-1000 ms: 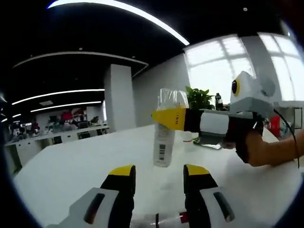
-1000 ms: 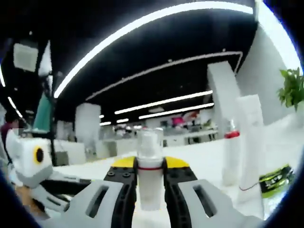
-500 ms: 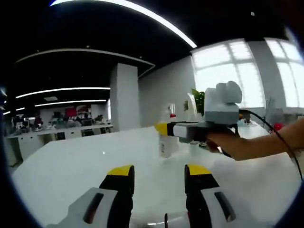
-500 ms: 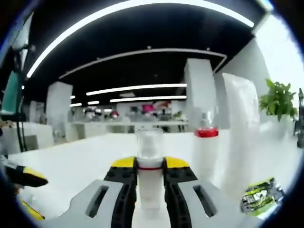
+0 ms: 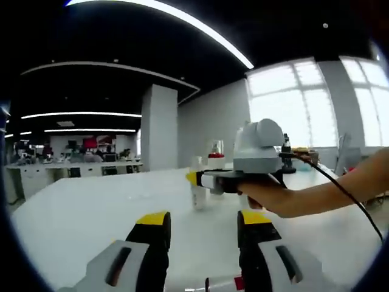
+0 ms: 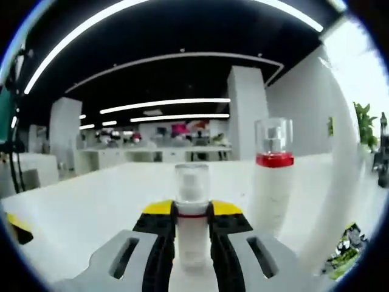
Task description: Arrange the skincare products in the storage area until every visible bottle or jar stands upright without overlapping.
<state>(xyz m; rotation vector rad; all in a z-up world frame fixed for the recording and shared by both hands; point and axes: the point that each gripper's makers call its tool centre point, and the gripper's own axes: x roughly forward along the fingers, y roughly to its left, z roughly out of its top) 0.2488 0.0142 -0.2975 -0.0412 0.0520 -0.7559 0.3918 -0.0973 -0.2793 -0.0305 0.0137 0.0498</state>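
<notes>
Right gripper view shows your right claw (image 6: 192, 228) clamped on a small clear-capped bottle (image 6: 192, 213), held upright beside the red-collared bottle (image 6: 271, 176) for placing on the white surface (image 6: 91, 207); your left claw (image 5: 203, 243) hangs open.

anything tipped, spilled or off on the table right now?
One thing: at the bottom of the left gripper view a red-collared bottle appears to lie on its side on the white table. The bottle in the right gripper is upright, as is the red-banded one beside it. No spill.
</notes>
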